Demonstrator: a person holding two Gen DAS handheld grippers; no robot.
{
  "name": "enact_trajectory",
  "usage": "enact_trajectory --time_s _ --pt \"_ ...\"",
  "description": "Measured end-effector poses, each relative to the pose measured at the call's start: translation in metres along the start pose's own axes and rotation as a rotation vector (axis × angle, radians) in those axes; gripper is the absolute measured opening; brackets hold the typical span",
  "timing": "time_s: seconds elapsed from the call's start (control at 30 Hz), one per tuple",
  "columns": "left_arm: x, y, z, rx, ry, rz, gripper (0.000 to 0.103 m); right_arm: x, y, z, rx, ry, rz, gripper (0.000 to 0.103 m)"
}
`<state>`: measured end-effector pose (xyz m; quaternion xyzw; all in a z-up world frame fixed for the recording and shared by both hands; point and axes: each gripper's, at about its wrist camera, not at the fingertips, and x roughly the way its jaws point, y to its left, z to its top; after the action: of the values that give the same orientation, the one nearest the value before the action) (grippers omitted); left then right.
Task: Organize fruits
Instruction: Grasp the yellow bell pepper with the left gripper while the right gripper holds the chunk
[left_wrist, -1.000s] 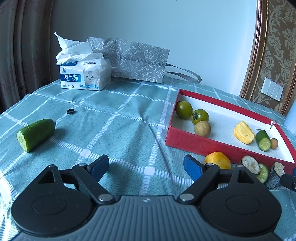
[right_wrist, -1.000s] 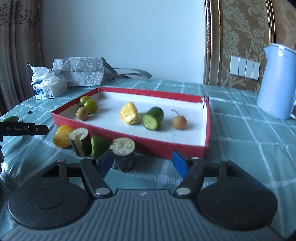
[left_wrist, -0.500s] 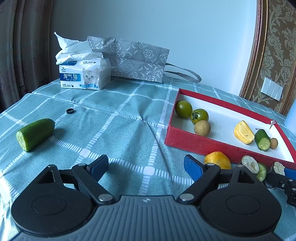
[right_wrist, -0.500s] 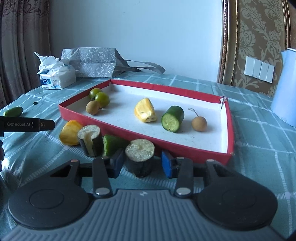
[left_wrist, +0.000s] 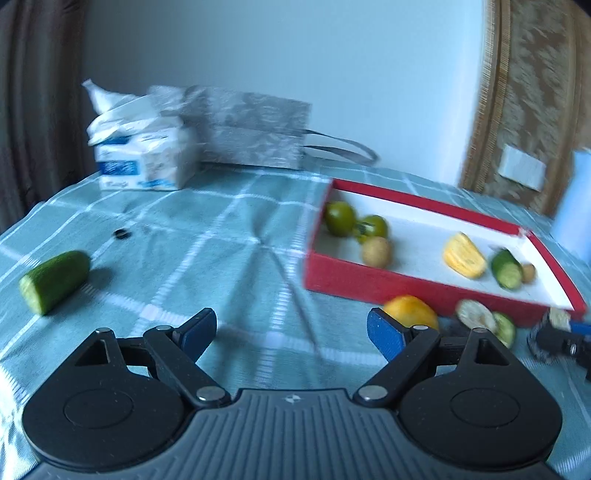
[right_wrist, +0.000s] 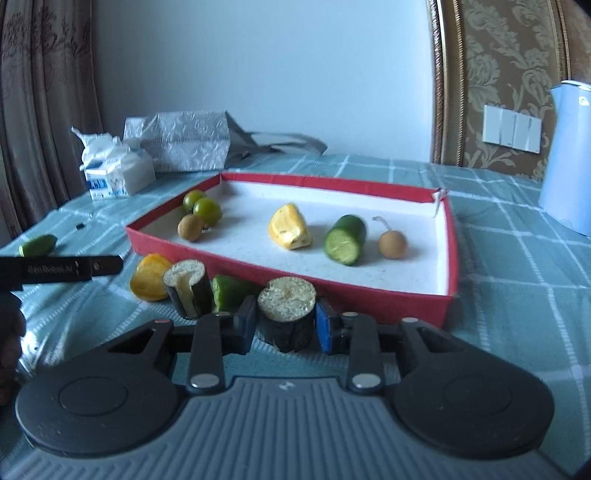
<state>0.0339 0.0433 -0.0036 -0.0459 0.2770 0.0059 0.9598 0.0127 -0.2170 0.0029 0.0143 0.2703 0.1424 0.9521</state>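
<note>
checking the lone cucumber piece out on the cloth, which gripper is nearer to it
Left. The left gripper hangs open just right of the cucumber piece; the right gripper sits by the red box, closing on a dark stump.

A pale wall stood behind the bench, which wore a teal checked cloth. Brown curtains hung left; gold-patterned panelling carried white switches right.

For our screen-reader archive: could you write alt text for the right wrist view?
The right gripper has just closed on a dark-skinned cut fruit chunk standing before a red tray of fruit on a teal checked tablecloth; three more pieces lie outside the tray.
</note>
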Motion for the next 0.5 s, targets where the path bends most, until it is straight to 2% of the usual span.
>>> enact_trajectory --time_s 0.23,0.5 --pt "-0.002 -0.021 -0.001 0.106 -0.017 -0.061 0.089 -0.011 -0.018 -0.009 0.041 0.002 -0.001 0.031" --pt "0.009 -0.044 0.004 0.181 0.005 -0.060 0.089 -0.011 -0.014 -0.011 0.031 0.000 0.027 0.031"
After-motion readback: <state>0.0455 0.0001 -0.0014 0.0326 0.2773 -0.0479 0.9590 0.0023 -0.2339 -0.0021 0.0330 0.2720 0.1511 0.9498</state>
